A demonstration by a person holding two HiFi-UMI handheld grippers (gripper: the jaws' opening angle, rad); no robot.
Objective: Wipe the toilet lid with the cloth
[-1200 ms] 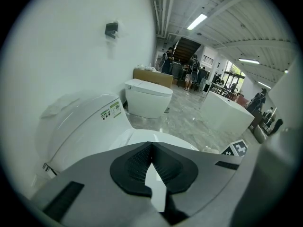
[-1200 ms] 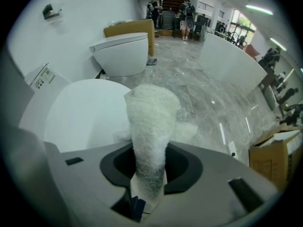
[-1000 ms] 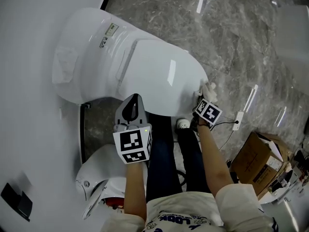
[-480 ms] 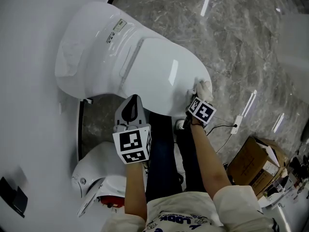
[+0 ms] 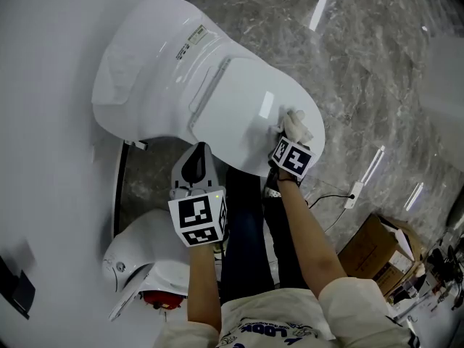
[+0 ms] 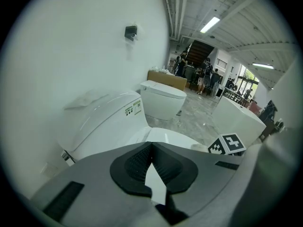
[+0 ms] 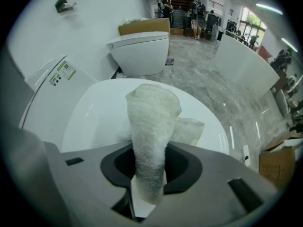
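2 tongs point(image 5: 197, 159) point(image 5: 287, 127), 1 cloth point(image 7: 151, 126), min. 2 toilets point(image 7: 92, 119) point(image 7: 139, 48), 1 cardbd box point(image 5: 373, 249)

Seen from above, a white toilet with its closed toilet lid point(image 5: 239, 114) stands on a grey marble floor point(image 5: 377, 64). The right gripper point(image 5: 289, 138) reaches to the lid's front right edge, with a white cloth point(image 5: 296, 125) at its tip lying on the lid. The left gripper point(image 5: 198, 158) hangs off the lid, above the gap before a second toilet point(image 5: 141, 256). A cardboard box point(image 5: 377, 256) sits at lower right.
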